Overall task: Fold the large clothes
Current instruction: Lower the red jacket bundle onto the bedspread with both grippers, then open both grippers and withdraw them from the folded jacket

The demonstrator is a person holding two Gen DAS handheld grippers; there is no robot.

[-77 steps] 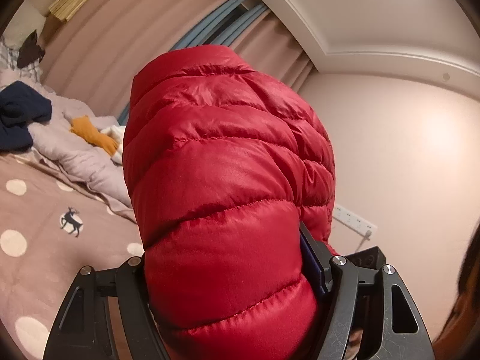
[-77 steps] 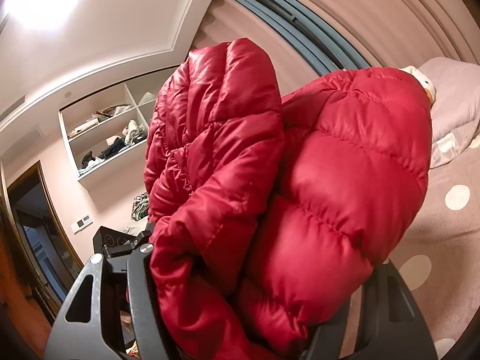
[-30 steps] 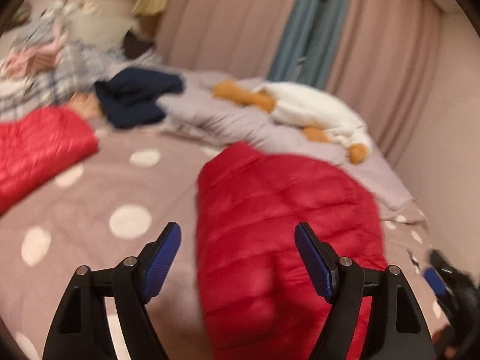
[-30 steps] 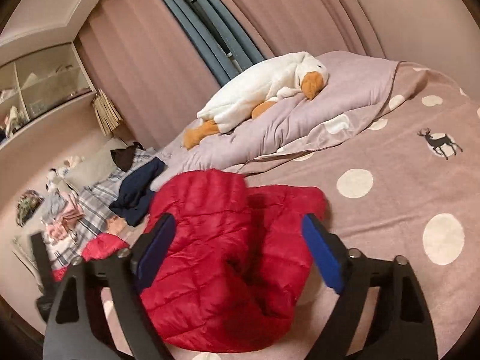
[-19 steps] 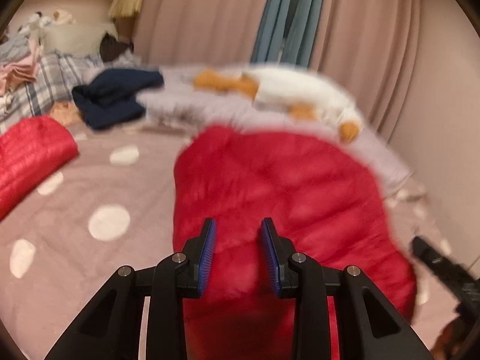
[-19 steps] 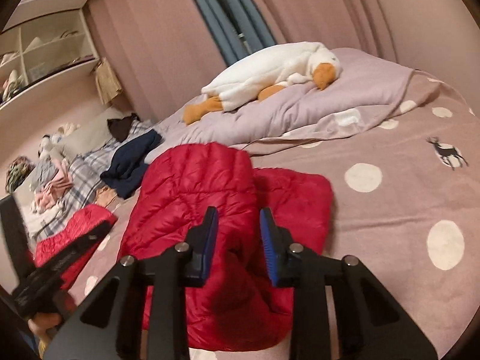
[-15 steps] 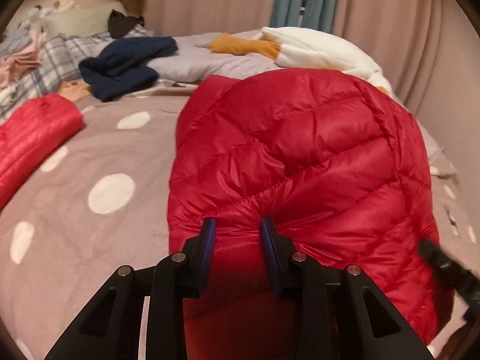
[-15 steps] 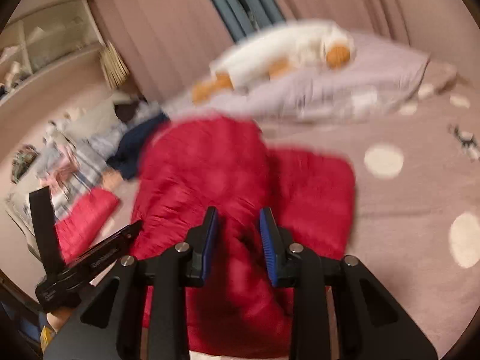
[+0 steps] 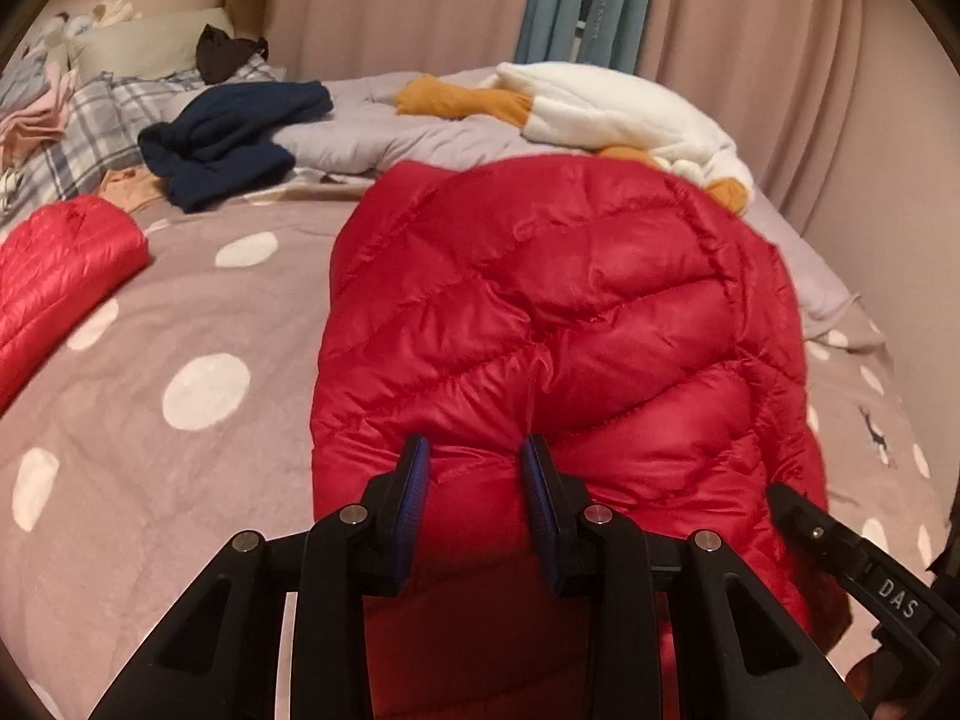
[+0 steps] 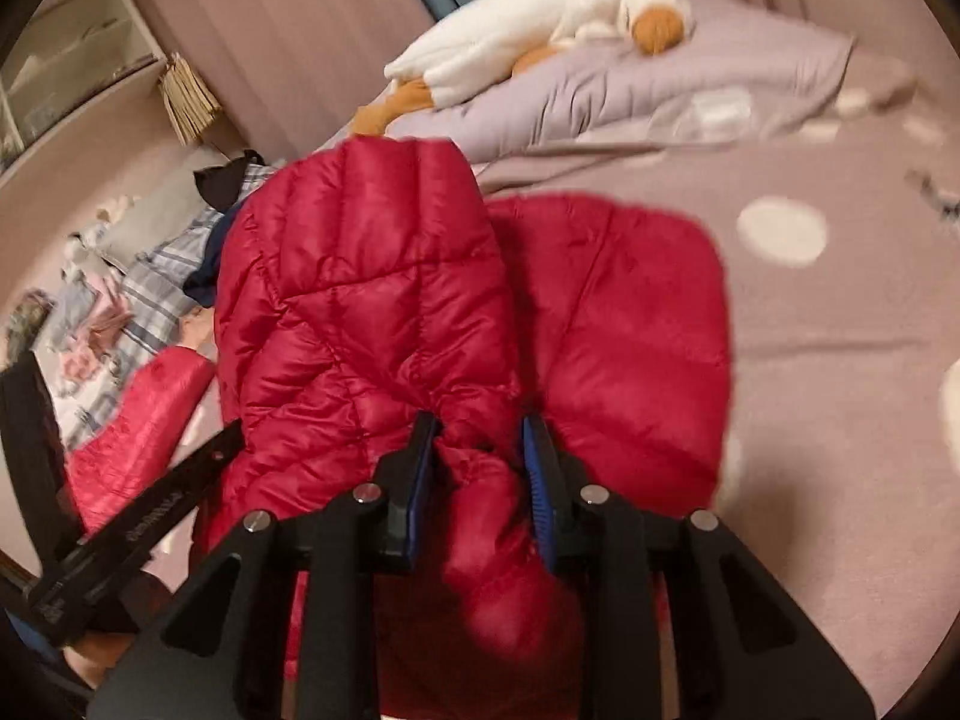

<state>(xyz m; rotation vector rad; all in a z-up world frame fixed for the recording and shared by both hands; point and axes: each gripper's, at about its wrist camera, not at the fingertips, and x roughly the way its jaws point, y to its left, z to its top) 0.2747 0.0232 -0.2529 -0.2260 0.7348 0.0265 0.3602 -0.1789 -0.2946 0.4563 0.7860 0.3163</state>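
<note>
A red quilted down jacket (image 9: 558,312) lies bunched on the bed in front of both grippers; it also shows in the right wrist view (image 10: 372,300). My left gripper (image 9: 474,483) is shut on the jacket's near edge, red fabric pinched between its blue pads. My right gripper (image 10: 480,468) is shut on another fold of the same jacket, which bulges up to the left of it. The other gripper's black body shows at the right edge of the left wrist view (image 9: 864,570) and at the lower left of the right wrist view (image 10: 138,516).
The bed has a mauve cover with white dots (image 9: 204,390). A second red jacket (image 9: 54,276) lies at the left. A navy garment (image 9: 228,132), plaid clothes (image 9: 78,120), a lilac duvet (image 10: 630,90) and a white goose plush (image 9: 624,108) lie at the back by the curtains.
Both grippers let the jacket down on the bed and opened, then closed again. Since half a second ago both have pressed forward into the jacket and now pinch its near edge.
</note>
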